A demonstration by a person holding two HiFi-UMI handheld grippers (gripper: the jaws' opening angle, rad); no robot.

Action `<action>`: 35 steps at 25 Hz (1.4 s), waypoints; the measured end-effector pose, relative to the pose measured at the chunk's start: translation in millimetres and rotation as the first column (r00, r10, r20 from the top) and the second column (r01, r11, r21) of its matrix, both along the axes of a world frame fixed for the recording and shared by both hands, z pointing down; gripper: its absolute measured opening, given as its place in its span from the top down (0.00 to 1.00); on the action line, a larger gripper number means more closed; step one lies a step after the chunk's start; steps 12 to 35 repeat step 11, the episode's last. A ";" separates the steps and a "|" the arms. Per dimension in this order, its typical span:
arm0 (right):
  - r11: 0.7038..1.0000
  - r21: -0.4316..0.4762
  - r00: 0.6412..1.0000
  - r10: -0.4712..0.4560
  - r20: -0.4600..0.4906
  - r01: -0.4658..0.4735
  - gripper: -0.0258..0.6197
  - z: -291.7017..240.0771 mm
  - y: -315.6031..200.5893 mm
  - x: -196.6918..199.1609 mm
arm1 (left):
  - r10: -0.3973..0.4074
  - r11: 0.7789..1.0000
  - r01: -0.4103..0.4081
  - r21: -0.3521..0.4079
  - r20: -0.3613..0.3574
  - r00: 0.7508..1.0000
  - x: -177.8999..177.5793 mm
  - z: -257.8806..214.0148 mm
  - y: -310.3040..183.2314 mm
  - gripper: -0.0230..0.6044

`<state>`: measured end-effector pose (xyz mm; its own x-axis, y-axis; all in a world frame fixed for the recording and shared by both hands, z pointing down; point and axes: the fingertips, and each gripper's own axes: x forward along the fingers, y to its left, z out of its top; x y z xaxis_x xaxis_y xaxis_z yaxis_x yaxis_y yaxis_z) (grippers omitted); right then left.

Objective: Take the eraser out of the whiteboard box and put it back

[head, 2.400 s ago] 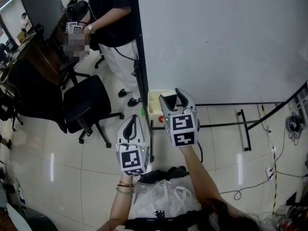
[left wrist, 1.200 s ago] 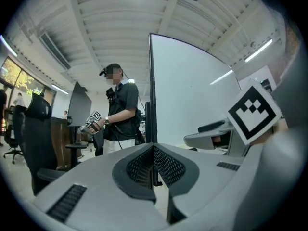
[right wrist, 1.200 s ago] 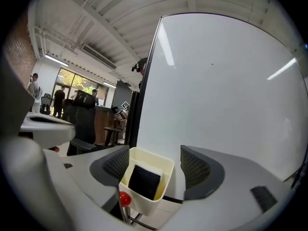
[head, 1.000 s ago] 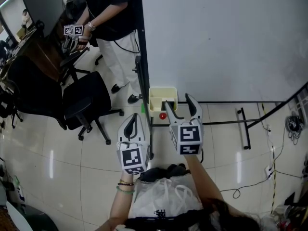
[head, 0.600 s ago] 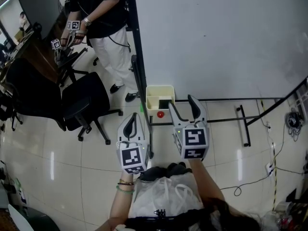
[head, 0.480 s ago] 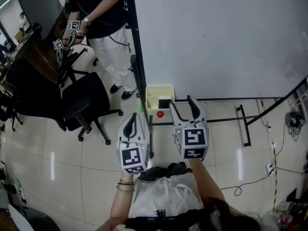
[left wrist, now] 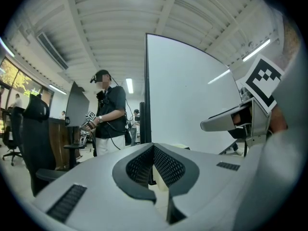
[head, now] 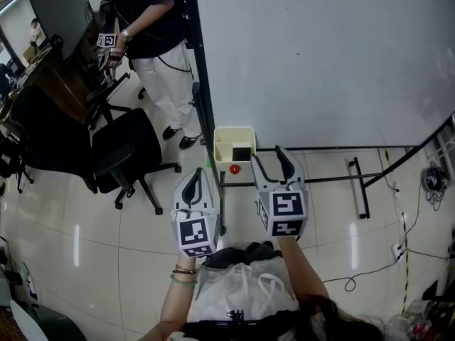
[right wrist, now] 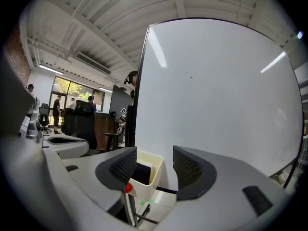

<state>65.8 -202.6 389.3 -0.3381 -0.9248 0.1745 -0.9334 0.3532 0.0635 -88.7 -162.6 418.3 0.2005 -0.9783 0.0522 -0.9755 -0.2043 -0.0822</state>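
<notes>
A cream whiteboard box (head: 229, 135) hangs at the whiteboard's lower left corner, with the dark eraser (head: 242, 153) lying inside it. In the right gripper view the box (right wrist: 153, 181) sits just ahead of the jaws and the eraser (right wrist: 141, 173) shows inside. My right gripper (head: 267, 156) hovers a little short of the box; its jaws are closing, a gap remains, and nothing is between them (right wrist: 155, 170). My left gripper (head: 197, 175) hangs lower left, away from the box, its jaws pressed together and empty (left wrist: 153, 148).
The whiteboard (head: 320, 55) fills the upper right, and its stand's bars (head: 362, 190) run along the floor. A red knob (head: 234, 168) sits under the box. A black office chair (head: 128, 148) and a standing person (head: 153, 20) are at the left. Cables (head: 370, 275) lie at the right.
My right gripper has drawn back from the box toward me and its jaws have narrowed. The eraser stays in the box. The left gripper has not moved.
</notes>
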 end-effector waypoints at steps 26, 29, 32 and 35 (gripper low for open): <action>1.000 -0.005 1.000 -0.014 -0.017 0.014 0.58 9.4 7.7 2.7 | 0.014 1.000 -0.014 0.003 0.006 1.000 9.8 0.9 6.4 0.96; 1.000 -0.005 1.000 -0.014 -0.017 0.014 0.58 9.4 7.7 2.7 | 0.014 1.000 -0.014 0.003 0.006 1.000 9.8 0.9 6.4 0.96; 1.000 -0.005 1.000 -0.014 -0.017 0.014 0.58 9.4 7.7 2.7 | 0.014 1.000 -0.014 0.003 0.006 1.000 9.8 0.9 6.4 0.96; 1.000 -0.005 1.000 -0.014 -0.017 0.014 0.58 9.4 7.7 2.7 | 0.014 1.000 -0.014 0.003 0.006 1.000 9.8 0.9 6.4 0.96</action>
